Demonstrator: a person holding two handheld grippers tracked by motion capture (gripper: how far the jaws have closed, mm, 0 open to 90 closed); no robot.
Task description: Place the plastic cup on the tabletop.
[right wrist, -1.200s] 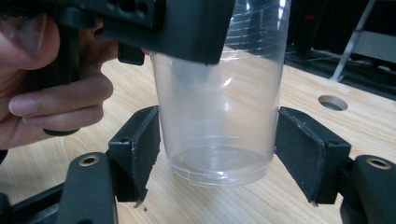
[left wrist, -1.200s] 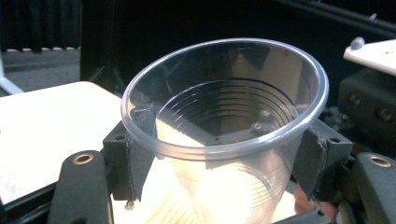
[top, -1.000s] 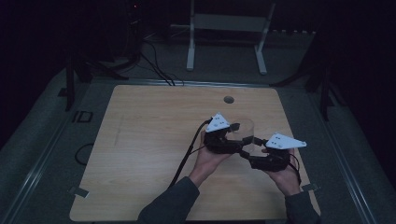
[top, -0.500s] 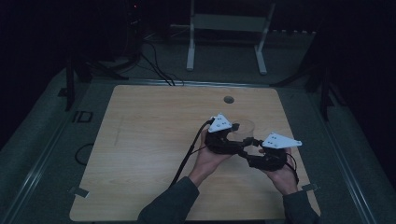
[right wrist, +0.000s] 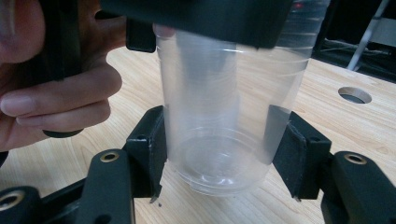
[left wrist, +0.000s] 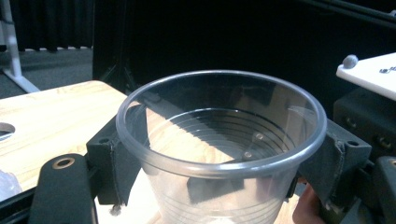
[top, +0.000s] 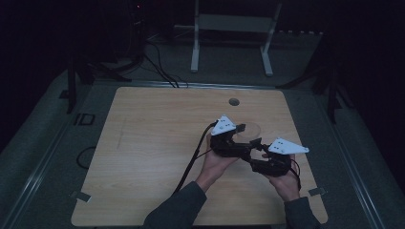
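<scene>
At the near edge of the table (top: 143, 157) a person's two forearms come in, each hand holding a black gripper with a grey three-cornered plate on top. The right gripper (top: 260, 151) sits nearest, in the right hand (top: 284, 183), and its jaws have just been closing; in the right gripper view they press on the lower part of a clear plastic cup (right wrist: 229, 107), one pad against each side just above its base, so this gripper grips the cup. The cup stands upright, its base at the wooden tabletop, towards the right of the table and a little past its middle. Just beyond and to the left, the left gripper (top: 241, 135) rests in the left hand (top: 217, 162), a black cable (top: 191, 164) trailing back from it across the wood. Its jaws have just been opening: in the left gripper view they stand around the cup's upper wall under the rim (left wrist: 219, 121), and I cannot tell whether the pads touch the plastic there. The two grippers are nearly touching each other around the cup, the left one higher on it and the right one lower. Farther on, a small round hole (top: 233, 101) is set in the tabletop near the far edge. Behind the table, on the dark floor, stands a white metal frame (top: 234, 28), with loose cables (top: 157, 67) lying to its left.
</scene>
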